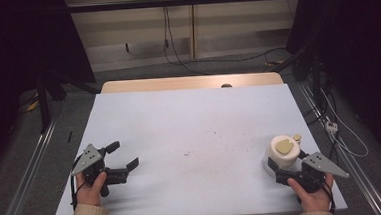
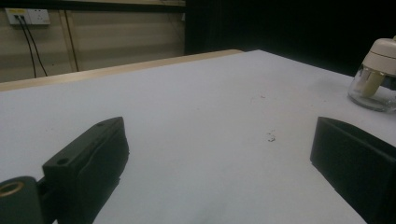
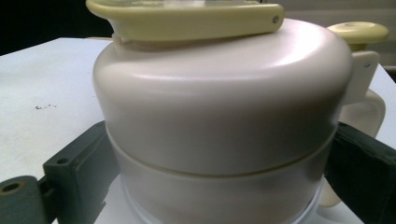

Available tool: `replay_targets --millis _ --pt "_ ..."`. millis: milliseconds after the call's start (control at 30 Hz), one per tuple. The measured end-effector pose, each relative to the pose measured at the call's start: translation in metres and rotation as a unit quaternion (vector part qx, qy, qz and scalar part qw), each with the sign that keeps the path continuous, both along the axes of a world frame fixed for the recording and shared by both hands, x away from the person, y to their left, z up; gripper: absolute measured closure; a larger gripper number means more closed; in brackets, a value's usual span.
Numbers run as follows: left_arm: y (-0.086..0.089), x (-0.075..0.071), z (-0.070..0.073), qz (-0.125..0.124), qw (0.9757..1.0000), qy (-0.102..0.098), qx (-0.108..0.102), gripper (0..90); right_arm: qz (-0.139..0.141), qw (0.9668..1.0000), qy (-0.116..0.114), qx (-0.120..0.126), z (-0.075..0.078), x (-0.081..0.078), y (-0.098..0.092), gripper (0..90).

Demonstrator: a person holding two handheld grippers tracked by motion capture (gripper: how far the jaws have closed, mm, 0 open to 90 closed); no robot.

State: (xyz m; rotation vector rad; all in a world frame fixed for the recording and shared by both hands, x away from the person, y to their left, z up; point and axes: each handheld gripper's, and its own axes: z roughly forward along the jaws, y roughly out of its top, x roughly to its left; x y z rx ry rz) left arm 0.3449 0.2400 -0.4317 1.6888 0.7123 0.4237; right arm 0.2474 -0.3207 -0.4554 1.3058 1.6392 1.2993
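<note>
The cream jar (image 1: pixel 283 154) sits near the table's (image 1: pixel 189 122) right front corner, right gripper (image 1: pixel 281 173) clamped round its smooth body; it could slip or tip if lifted. Left gripper (image 1: pixel 124 161) hangs open, empty.

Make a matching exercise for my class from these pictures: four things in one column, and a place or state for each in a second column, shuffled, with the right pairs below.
Things:
1. left gripper
2. right gripper
3. cream container
4. wall socket

Places or states:
A. on the far wall, with cables plugged in
B. jaws open over bare white table, nothing between them
C. stands near the table's right edge, yellowish lid on top
D. jaws on either side of the container's body

Pairs: 1-B, 2-D, 3-C, 4-A
</note>
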Motion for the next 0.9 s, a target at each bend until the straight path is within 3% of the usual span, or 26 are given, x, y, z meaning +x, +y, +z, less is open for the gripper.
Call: replay_targets --millis 900 --pt "-0.0014 0.0004 -0.0011 -0.003 1.0000 0.002 0.006 3.8 0.002 1.0000 0.003 0.003 0.0007 0.0032 0.0000 4.2"
